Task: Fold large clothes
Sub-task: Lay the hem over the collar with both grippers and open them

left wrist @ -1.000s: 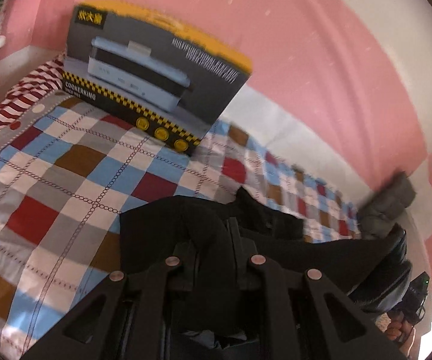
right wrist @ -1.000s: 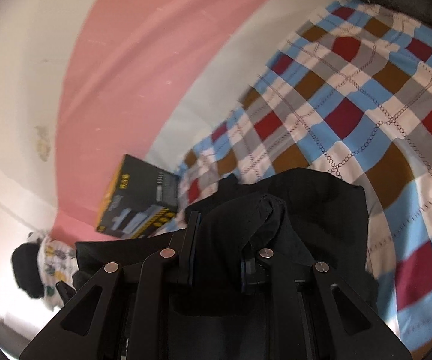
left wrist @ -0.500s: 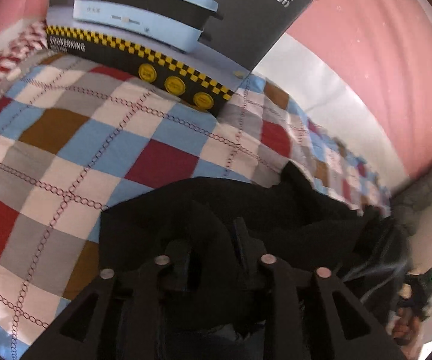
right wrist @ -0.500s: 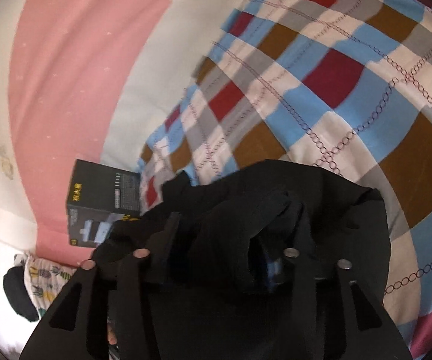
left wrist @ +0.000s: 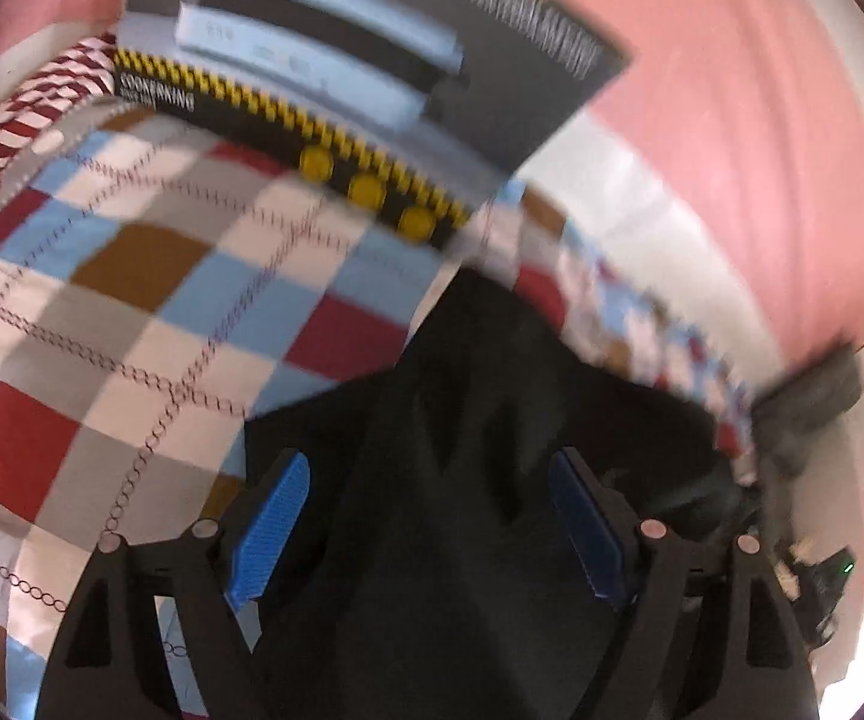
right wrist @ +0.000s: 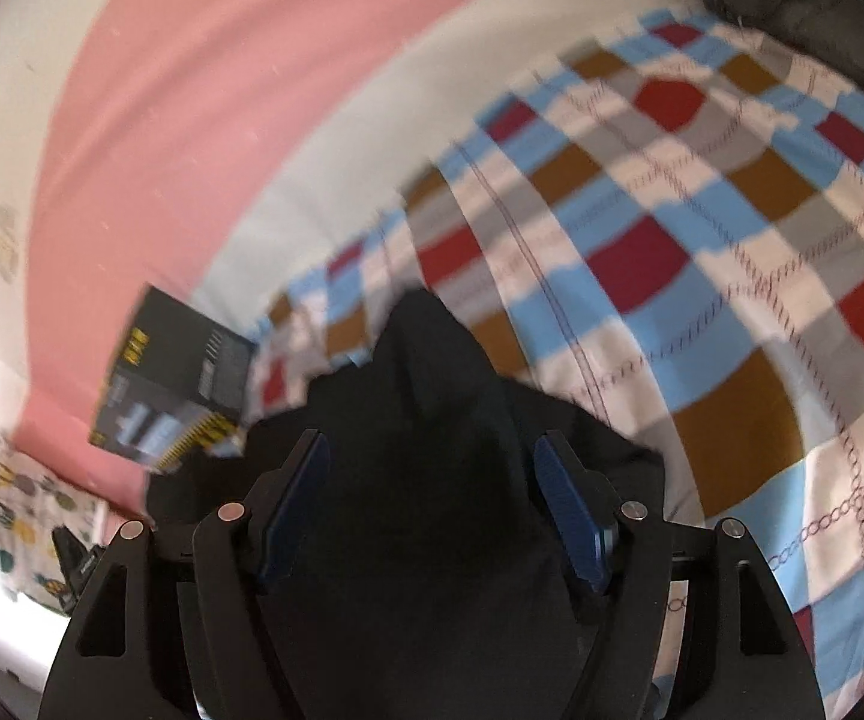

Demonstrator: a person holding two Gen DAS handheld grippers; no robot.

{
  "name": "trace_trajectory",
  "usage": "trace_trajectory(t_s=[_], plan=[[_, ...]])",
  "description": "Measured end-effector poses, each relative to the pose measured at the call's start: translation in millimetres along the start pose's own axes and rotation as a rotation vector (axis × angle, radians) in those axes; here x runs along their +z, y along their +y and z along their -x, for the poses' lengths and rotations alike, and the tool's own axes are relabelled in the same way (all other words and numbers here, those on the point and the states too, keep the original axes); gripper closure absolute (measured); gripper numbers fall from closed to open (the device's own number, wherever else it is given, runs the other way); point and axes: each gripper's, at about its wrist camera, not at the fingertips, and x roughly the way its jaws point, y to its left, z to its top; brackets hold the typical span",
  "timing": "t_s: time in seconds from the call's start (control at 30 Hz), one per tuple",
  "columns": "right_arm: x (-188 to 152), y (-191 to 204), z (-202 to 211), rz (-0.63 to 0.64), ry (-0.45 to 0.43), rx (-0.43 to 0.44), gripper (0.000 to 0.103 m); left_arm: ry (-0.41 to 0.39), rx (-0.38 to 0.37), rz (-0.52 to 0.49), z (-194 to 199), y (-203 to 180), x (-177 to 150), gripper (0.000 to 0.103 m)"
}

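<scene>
A: Looking along the left gripper [left wrist: 429, 516], where does the black garment [left wrist: 468, 420] lie, and which way does it run?

B: It lies bunched on the checked bedspread [left wrist: 132, 312], filling the lower middle of the left wrist view. Its long axis runs from 6 o'clock up to a peak at about 12 o'clock, just short of the printed appliance box [left wrist: 372, 78] standing at the top.

A: And that gripper's jaws?

B: Spread wide and opening. The blue pads [left wrist: 270, 531] stand clear at 8 and 4 o'clock with cloth lying between them, neither pad pressing on it.

A: The other side?

B: In the right wrist view the right gripper [right wrist: 429, 510] is the same: jaws wide and opening, dark blue pads [right wrist: 570, 516] either side of the garment [right wrist: 432, 450], nothing pinched. The cloth rises to a point at 12 o'clock, with bedspread [right wrist: 702, 252] from 12 to 4 o'clock.

A: Anything else?

B: The box [right wrist: 174, 384] shows at 9 o'clock against the pink wall [right wrist: 192, 90]. Both views are blurred, so finer folds cannot be made out.
</scene>
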Motion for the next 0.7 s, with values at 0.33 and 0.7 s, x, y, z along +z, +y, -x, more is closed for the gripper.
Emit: trace_trajectory(t_s=[0.33,0.7], plan=[[4.3,19.7,-23.1,0.161,-0.051,-0.096,0.088,-0.135,0.106,-0.160,-21.4,-24.5,-5.9,0.085],[-7.6,-10.1,-82.2,0.131,0.020,-0.215,0.080,-0.140,0.178,-0.130,-71.5,-7.5,-15.8,0.075]])
